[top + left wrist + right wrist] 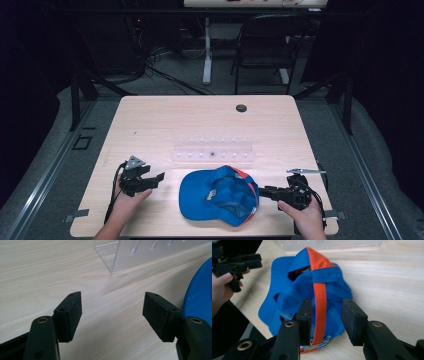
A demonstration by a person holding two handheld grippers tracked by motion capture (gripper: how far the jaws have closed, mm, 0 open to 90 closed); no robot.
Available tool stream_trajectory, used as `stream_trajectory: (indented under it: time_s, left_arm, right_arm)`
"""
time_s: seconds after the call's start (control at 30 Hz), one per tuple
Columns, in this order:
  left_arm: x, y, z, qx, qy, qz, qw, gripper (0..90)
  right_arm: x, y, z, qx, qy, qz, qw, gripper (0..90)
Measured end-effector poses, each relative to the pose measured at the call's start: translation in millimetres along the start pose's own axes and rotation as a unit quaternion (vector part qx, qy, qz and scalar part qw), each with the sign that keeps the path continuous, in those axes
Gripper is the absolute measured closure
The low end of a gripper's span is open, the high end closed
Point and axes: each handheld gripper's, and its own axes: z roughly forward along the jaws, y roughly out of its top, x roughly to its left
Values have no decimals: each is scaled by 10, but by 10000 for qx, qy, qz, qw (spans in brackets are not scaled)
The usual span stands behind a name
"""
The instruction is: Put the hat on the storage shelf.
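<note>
A blue cap (220,195) with an orange panel lies crown-down on the table's near middle, its brim pointing left. My right gripper (262,190) is at the cap's right edge. In the right gripper view it (327,302) stands open, one jaw on each side of the cap's orange strip (320,297). Whether the pads touch the fabric I cannot tell. My left gripper (155,175) is open just left of the brim, with bare wood between its jaws (112,296). The blue brim (200,295) lies just beyond its right jaw.
A clear plastic rack (212,150) with a row of slots lies just behind the cap, and its corner (150,252) is ahead of the left gripper. A round cable hole (241,108) is near the table's far edge. A folding chair (265,45) stands beyond the table.
</note>
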Motion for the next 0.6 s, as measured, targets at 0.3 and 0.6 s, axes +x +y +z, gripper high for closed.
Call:
stream_trajectory:
  time_s: [0.3, 0.6]
  left_arm:
    - [5, 2, -8, 11, 11, 36, 10000, 329]
    - [4, 0, -5, 9, 18, 22, 10000, 328]
  right_arm:
    - [13, -36, 117, 327, 286, 0, 9991, 631]
    - [11, -51, 213, 323, 320, -44, 9990, 639]
